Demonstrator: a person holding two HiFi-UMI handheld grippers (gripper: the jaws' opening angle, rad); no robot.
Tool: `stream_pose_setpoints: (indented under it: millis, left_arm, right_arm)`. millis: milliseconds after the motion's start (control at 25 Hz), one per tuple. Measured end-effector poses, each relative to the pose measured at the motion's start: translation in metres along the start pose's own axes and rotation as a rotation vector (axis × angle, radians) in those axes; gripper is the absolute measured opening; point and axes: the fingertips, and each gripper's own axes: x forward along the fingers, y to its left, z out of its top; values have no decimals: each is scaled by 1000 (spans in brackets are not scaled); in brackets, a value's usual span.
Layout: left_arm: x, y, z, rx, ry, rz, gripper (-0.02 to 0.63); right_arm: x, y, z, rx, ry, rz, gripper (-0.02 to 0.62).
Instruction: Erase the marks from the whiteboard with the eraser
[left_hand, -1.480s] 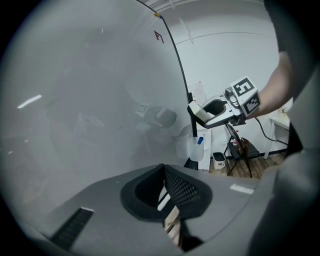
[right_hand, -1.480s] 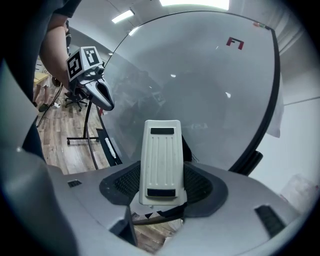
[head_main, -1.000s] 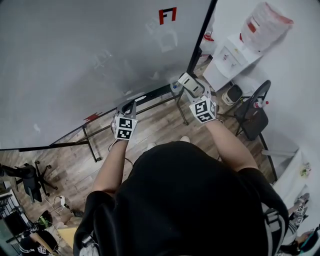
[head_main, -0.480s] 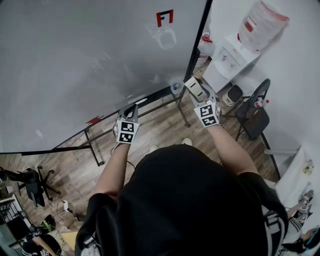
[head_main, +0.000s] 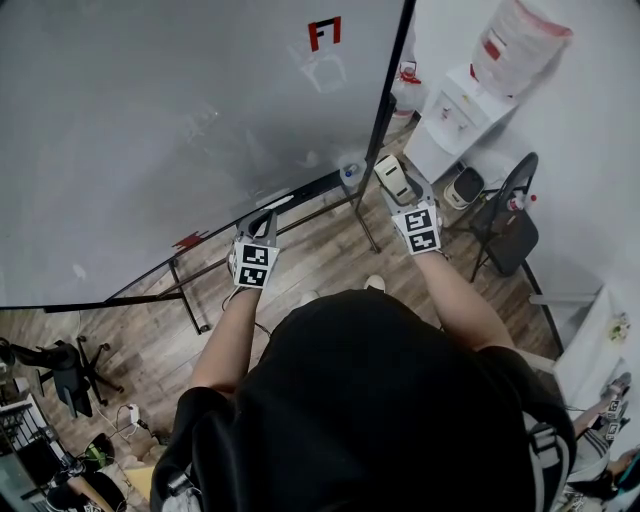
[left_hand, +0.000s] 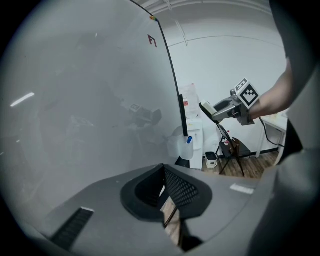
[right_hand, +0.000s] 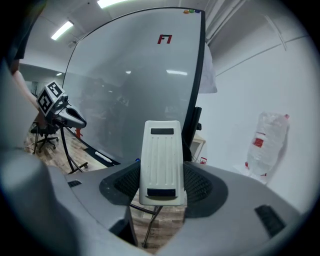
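A room with a wooden floor (head_main: 300, 262): a large whiteboard (head_main: 150, 120) on a black frame fills the upper left of the head view, and a water dispenser (head_main: 455, 118) and a dark chair (head_main: 510, 238) sit at the right. The right claw (right_hand: 161, 186) is closed on the eraser (right_hand: 161, 162), a pale ribbed block that stands upright between its jaws at the centre of the right gripper view. In the head view the eraser (head_main: 393, 178) sits right of centre, near the board's lower right corner and apart from its surface. The left claw (left_hand: 162, 194) is closed to a thin slit with nothing in it, and is held low by the board's bottom rail, left of centre. A small red mark (head_main: 324, 33) sits at the top of the frame, above the eraser, with a faint smudge (head_main: 326, 72) just under it. This looks like the approach step, with wiping not yet begun. The next move likely calls for raising the right claw to the red mark, laying the eraser's wiping face flat on the board, and rubbing with steady pressure.
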Motion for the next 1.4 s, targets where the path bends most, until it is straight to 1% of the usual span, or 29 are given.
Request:
stream_pose_setpoints:
  millis: [200,600,760,960,1160,1400]
  left_arm:
    - [-1,-5,-6,-11,19,-13,11]
    - [-4,-8,1,6,-10,-23,11]
    - [-7,-11,0,5,19,-33,11]
    - [-9,-13,-3,10,25,-40,12]
    - [-7,-12,-5,15,-3,-39,11]
    - [-6,-13,-3,16,4,-48,11]
  right_arm:
    - [-3,-5,-2,32,-17,-20,250]
    - [-13,-7,-4,107,-12,-34,250]
    - [-16,-7,-5,108,-10,-39,250]
    - [-20,-5,0,110,-18,-40,250]
    - [-22,-4,0,115,-21,-35,250]
    - [-22,-2,3,118,-26,-30,250]
